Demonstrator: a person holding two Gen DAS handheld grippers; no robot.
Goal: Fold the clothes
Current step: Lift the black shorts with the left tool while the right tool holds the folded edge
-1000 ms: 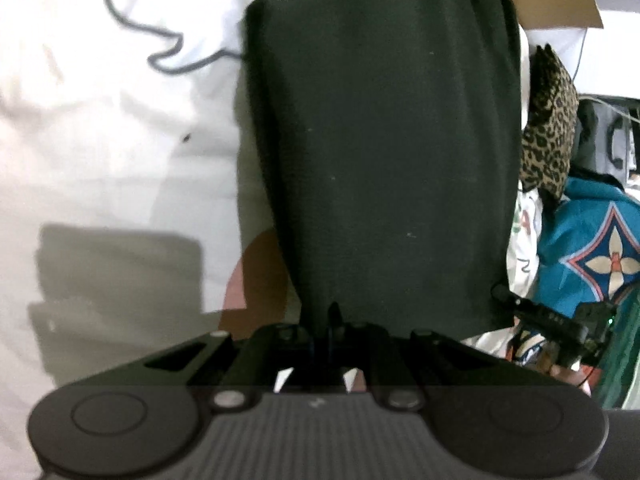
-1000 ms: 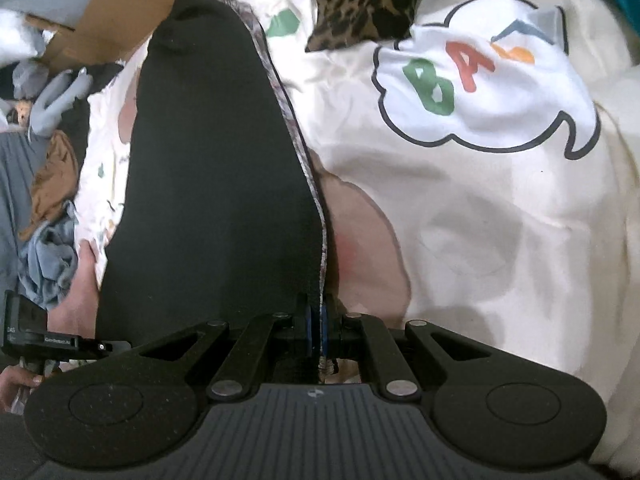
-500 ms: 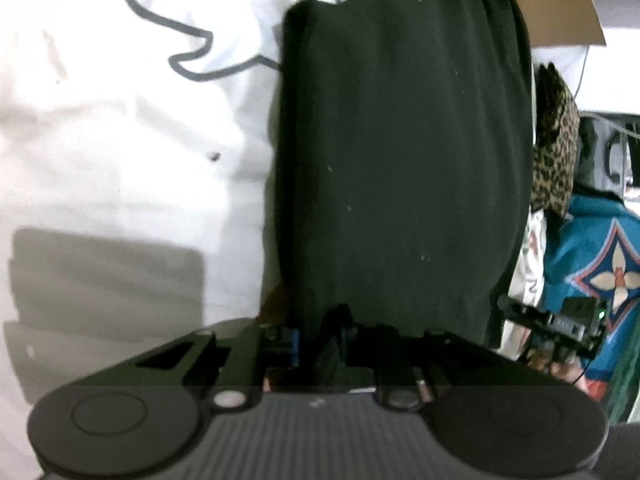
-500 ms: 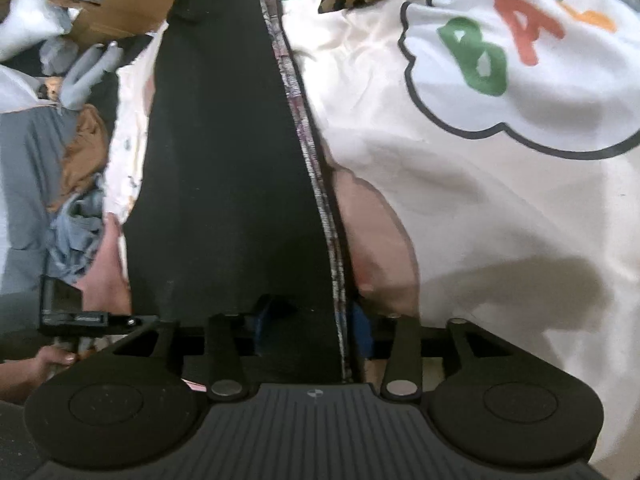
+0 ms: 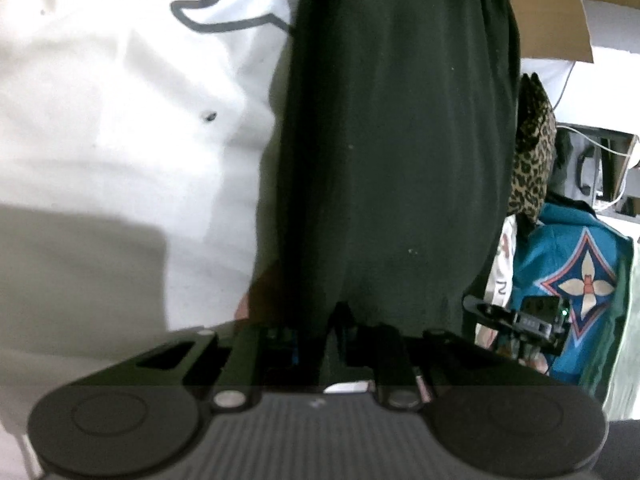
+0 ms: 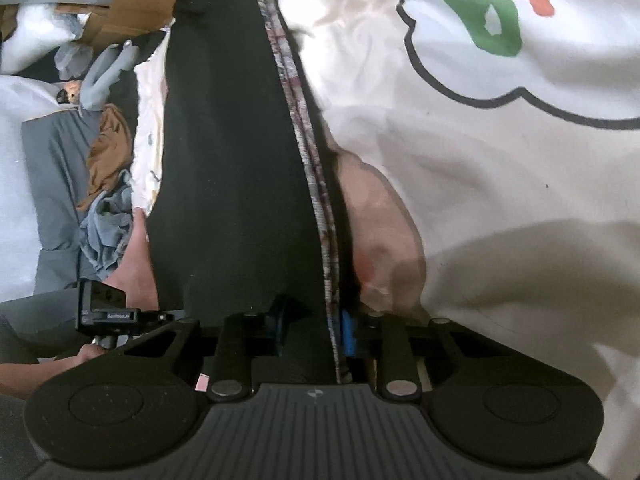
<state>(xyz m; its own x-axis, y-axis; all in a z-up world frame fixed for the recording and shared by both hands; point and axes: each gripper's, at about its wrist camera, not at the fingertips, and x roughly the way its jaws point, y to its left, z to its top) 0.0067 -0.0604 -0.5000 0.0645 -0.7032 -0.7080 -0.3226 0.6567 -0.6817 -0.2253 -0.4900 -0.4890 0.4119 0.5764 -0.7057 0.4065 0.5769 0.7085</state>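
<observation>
A bed is covered by a cream sheet [image 6: 500, 168] printed with a dark-outlined cloud shape holding coloured letters [image 6: 484, 20] and a pinkish patch [image 6: 380, 216]. A long black garment [image 6: 236, 152] with a patterned edge is laid flat on the sheet, running away from both cameras. A leopard-print cushion [image 5: 532, 168] is seen just beside the garment's far end. A teal patterned cloth [image 5: 576, 280] is seen at the bed's edge
</observation>
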